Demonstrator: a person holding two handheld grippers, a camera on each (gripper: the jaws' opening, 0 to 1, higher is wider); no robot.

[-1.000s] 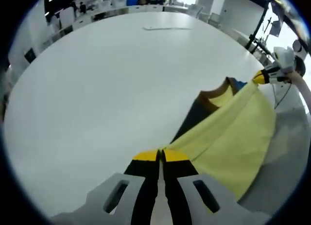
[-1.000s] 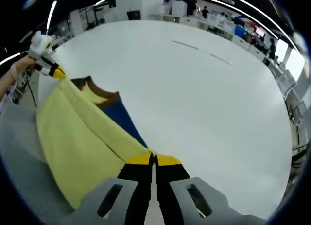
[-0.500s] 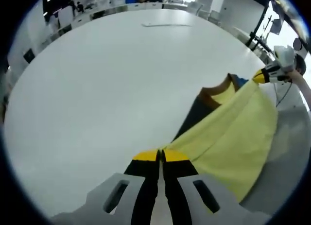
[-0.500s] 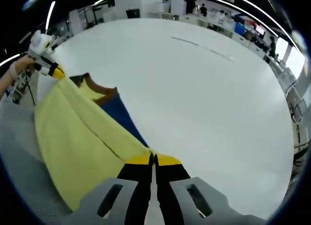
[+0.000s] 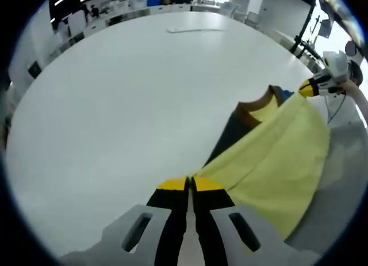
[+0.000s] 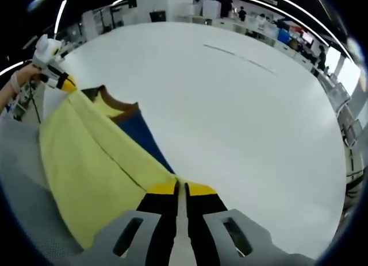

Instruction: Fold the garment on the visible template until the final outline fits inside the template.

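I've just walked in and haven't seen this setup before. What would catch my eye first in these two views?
A bright yellow garment with a dark blue panel and brown collar is stretched across the near edge of a big white table. Each claw pinches one end of its folded yellow edge: the left claw shut at the bottom of its own view, the right claw likewise. A hand shows at the far left of the right gripper view.
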